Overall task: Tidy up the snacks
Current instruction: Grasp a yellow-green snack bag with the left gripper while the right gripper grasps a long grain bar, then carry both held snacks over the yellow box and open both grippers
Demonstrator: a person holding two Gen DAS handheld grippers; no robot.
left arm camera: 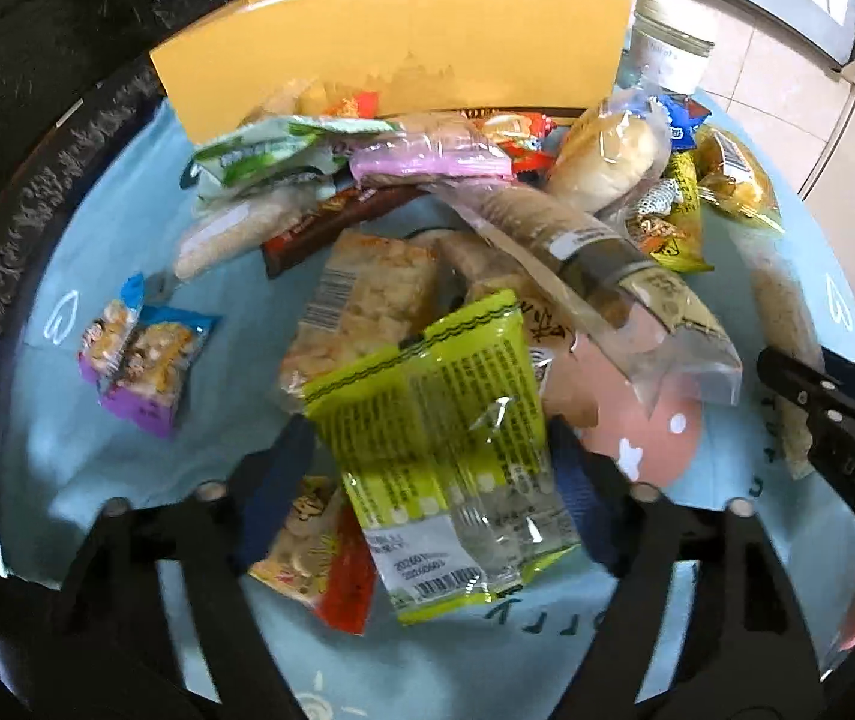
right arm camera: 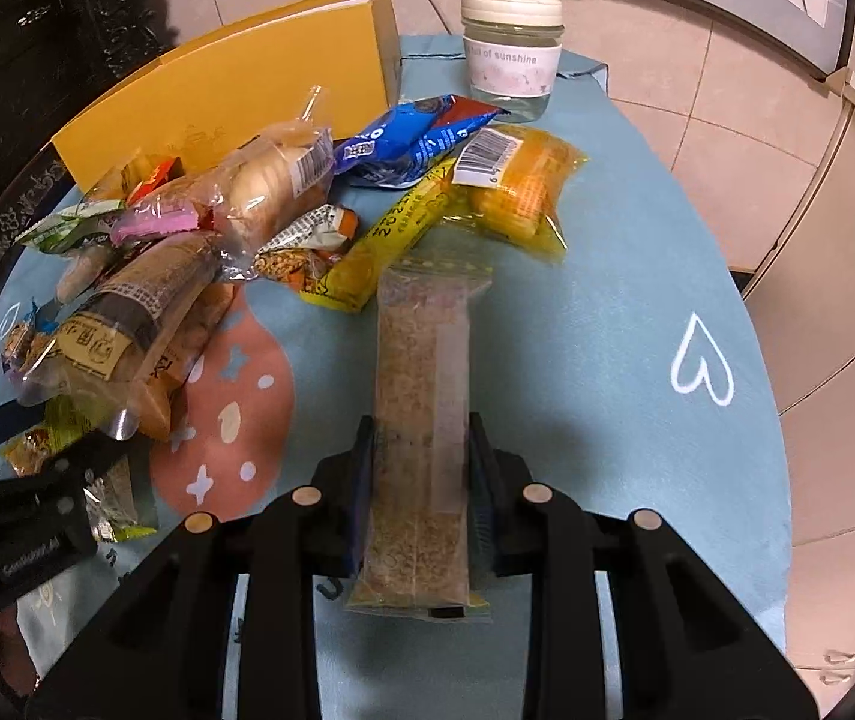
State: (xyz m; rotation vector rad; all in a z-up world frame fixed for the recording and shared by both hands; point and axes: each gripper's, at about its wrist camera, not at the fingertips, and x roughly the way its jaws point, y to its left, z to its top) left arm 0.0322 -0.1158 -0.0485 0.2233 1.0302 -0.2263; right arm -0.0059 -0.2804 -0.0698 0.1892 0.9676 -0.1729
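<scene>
The long clear packet of tan grain bar (right arm camera: 421,420) lies lengthwise between the fingers of the right gripper (right arm camera: 421,450), which close against its two long edges over the pale blue tablecloth (right arm camera: 637,276). It looks light and fairly stiff, though its film is probably slick, so a grip across the firm middle seems safer than one on the flat sealed ends. The left gripper (left arm camera: 427,468) clasps a yellow-green crinkly plastic snack packet (left arm camera: 445,438), which appears soft, light and prone to sliding. Beyond both lies the loose pile of mixed wrapped snacks (left arm camera: 427,192), with the yellow cardboard box (right arm camera: 247,84) and a white-lidded glass jar (right arm camera: 511,54) behind it.
</scene>
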